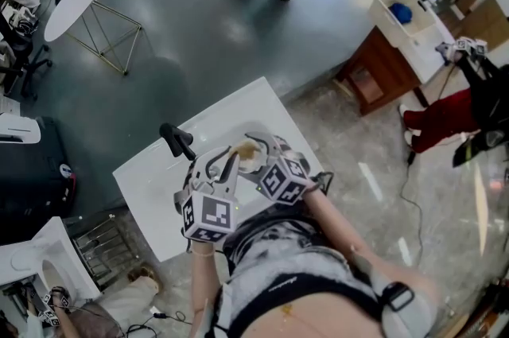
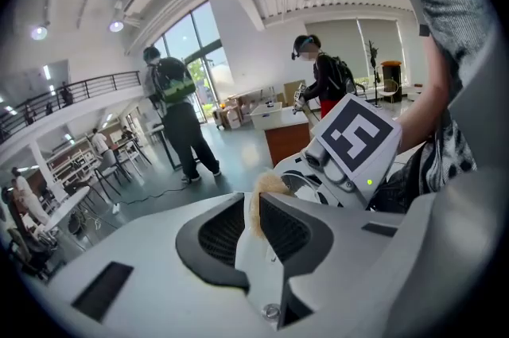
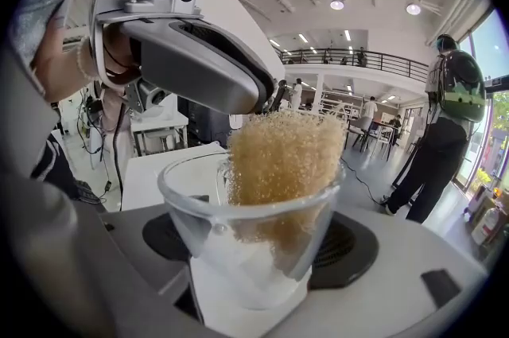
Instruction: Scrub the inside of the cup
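Both jaws of the left gripper (image 2: 253, 211) stand narrow in the left gripper view, pinched on the edge of a tan scrubbing sponge (image 2: 262, 188) that sticks up out of the slim gap between the ribbed pads. Just beyond it is the right gripper's marker cube. In the right gripper view, the right gripper (image 3: 258, 246) has its jaws set wide and closed on the sides of a clear glass cup (image 3: 231, 205), one pad on each side of its lower wall. The cup stands upright with its mouth up, its axis running up across the line of the jaws. The sponge stands on end inside it, long axis up, its lower part down in the glass and its upper part rising above the rim to the left gripper overhead. In the head view, both grippers meet over a white table (image 1: 151, 185) with the cup between them. It is small there, so its tilt is hard to judge, though the mouth seems turned towards the left gripper.
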Available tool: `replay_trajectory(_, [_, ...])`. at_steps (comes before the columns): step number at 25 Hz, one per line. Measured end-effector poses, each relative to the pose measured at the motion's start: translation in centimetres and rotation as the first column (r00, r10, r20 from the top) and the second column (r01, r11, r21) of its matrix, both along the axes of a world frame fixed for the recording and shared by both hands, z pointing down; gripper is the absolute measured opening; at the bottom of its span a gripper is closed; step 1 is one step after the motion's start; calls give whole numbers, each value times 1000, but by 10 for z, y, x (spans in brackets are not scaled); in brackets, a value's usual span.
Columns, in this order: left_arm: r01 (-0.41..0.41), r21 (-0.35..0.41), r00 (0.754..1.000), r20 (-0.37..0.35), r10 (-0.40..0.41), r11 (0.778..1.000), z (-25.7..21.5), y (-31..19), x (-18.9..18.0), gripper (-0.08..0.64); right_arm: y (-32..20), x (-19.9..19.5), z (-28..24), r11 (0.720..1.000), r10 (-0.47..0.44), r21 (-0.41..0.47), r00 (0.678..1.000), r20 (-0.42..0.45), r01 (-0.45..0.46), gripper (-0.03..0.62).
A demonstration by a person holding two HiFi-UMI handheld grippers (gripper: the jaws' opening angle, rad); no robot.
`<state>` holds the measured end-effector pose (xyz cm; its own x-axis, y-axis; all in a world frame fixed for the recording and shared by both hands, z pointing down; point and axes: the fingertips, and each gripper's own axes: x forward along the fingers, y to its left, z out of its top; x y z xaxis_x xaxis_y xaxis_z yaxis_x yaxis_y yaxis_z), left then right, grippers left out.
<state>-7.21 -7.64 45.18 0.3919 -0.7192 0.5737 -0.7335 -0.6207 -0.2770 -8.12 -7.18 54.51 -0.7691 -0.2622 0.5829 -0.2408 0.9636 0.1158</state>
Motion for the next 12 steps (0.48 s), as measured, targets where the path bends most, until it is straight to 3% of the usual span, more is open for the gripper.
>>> replay_trajectory(7, [19, 4, 999, -36, -19, 1000, 0, -2, -2, 7, -6, -2, -4, 1000, 4, 3, 1000, 15, -4, 394])
replay_trajectory(12, [39, 12, 998, -58, -38, 999, -1, -5, -4, 3, -10, 1, -1, 1000, 15, -8, 1000, 14, -15, 394])
